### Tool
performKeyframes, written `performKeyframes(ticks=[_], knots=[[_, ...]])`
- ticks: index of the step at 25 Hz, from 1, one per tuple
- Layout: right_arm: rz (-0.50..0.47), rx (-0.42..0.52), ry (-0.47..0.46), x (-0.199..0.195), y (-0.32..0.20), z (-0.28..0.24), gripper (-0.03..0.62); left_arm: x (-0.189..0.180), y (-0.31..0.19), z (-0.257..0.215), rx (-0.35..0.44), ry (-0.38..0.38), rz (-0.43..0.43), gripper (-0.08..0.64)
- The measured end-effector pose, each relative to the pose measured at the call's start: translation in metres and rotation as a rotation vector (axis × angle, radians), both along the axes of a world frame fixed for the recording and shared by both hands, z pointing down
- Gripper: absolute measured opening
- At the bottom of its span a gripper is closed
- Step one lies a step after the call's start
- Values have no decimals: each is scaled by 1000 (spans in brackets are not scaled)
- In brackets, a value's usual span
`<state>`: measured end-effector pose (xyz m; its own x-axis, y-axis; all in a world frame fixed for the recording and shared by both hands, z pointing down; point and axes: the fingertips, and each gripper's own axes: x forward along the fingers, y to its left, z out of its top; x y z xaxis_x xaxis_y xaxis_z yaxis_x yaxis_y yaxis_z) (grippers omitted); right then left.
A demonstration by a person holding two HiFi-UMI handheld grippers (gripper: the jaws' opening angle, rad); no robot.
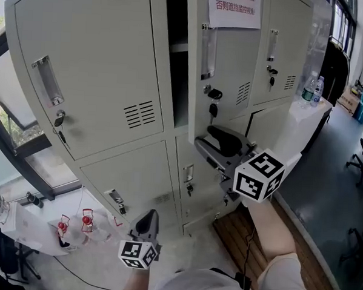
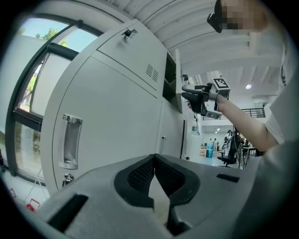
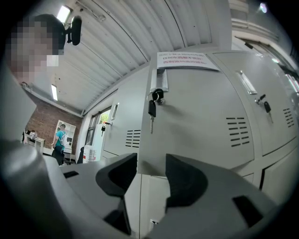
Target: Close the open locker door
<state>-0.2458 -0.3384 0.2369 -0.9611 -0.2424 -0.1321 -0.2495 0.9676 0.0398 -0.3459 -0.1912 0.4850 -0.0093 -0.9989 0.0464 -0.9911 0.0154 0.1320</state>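
Locker bank (image 1: 113,59): pale grey painted sheet steel, smooth and matte. Flat rectangular doors with rounded corners. Punched louvre slots, a recessed bright-metal pull and a small cylinder lock on each.

Open locker door (image 1: 225,65) (image 3: 201,116):
- Upper row, middle of the bank, just right of a dark vertical gap with a shelf edge showing inside.
- Swung out a little, with the thickness of the free left edge visible in the head view.
- Same grey steel as its neighbours.
- White paper notice (image 1: 234,8) (image 3: 187,60) with red print at the top.
- Tall narrow pull (image 1: 208,52) along the free edge.
- Black-headed key (image 1: 212,106) (image 3: 153,109) hanging from the lock.
- Vent slots (image 1: 243,93) (image 3: 238,130) to the right of the lock.

Right gripper (image 1: 215,143) (image 3: 152,172):
- Out on an extended arm, at the door's lower free corner.
- Grey plastic body, black pads, white cube (image 1: 259,176) with black square markers behind.
- Jaws moderately apart, nothing clamped.
- Door edge lined up in the gap between the pads; can't tell whether either pad touches it.

Left gripper (image 1: 147,221) (image 2: 154,158):
- Low, close to the body, aimed at the lower-left lockers.
- Jaws fully together, mesh-textured black pads meeting at the tips, nothing between them.

Far right: white table (image 1: 310,115) against the bank, two clear plastic bottles (image 1: 312,87) standing on it.
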Motion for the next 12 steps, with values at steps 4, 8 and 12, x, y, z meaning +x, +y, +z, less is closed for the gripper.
performKeyframes(ticks=[4, 8, 12], knots=[[20, -11, 1, -16, -15, 0, 184, -17, 1, 0, 1, -10, -17, 8], [43, -14, 20, -29, -28, 2, 184, -26, -1, 1, -2, -18, -19, 8], [56, -30, 27, -40, -39, 3, 184, -31, -5, -1, 1, -20, -9, 8]])
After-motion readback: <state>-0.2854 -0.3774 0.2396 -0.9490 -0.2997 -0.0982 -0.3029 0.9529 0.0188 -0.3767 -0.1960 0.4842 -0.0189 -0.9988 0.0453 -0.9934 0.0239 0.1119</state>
